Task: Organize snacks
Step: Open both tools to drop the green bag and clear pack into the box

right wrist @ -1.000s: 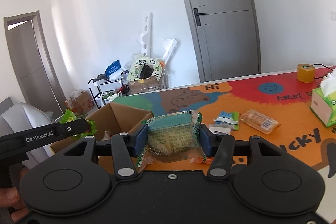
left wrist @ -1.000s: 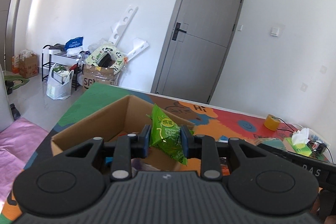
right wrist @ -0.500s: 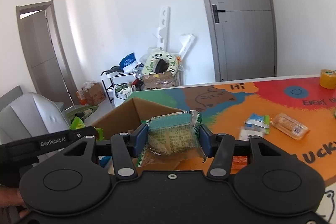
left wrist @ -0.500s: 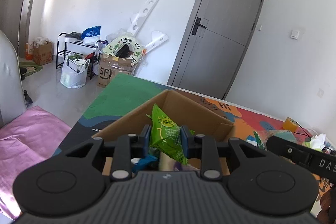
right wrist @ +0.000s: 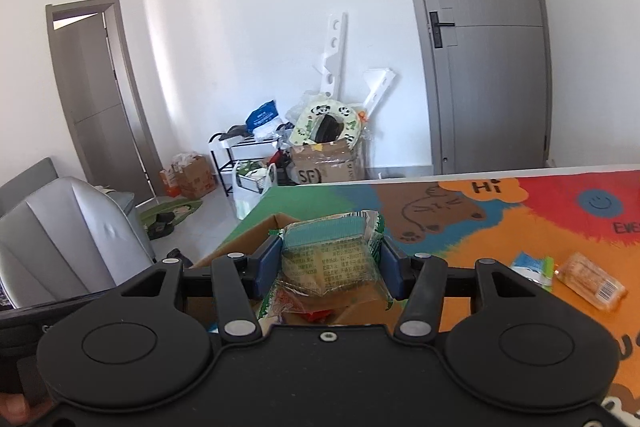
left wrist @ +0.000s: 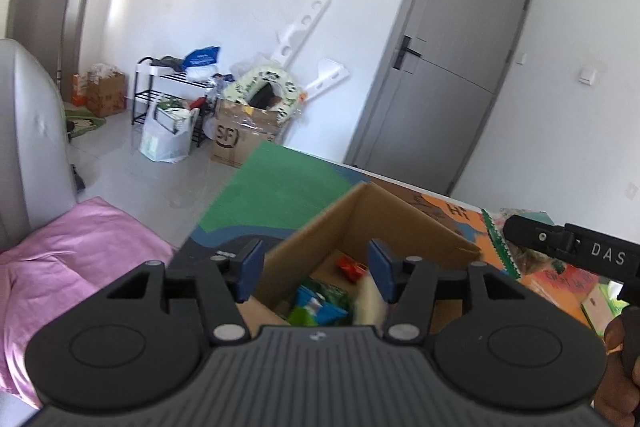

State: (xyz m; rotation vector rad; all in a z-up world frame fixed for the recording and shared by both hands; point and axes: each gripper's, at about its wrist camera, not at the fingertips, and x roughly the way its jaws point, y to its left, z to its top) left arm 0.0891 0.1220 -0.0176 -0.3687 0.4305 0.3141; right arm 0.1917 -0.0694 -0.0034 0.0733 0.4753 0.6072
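Blue pads of the left gripper [left wrist: 316, 269] stand well apart over the open box [left wrist: 384, 227], the jaws opening with nothing pressed between them. A blurred pale packet [left wrist: 370, 301] shows just inside the right pad, over the box's inside; whether it touches the pad I cannot tell. Green and red snacks [left wrist: 320, 303] lie on the box floor. The box's far wall and right wall rise past the fingertips, and the bench [left wrist: 276, 187] edge runs just left of the box, with floor beyond. The right gripper's finger shows at the right, beside the box.

From the right wrist, the right gripper [right wrist: 328, 261] has its jaws clamped on a clear cake packet [right wrist: 328, 259], pads pressing both sides. It hangs above the box's near corner [right wrist: 256, 231]. Right of it the bench lies open, with two loose packets [right wrist: 588, 281] near its right side.
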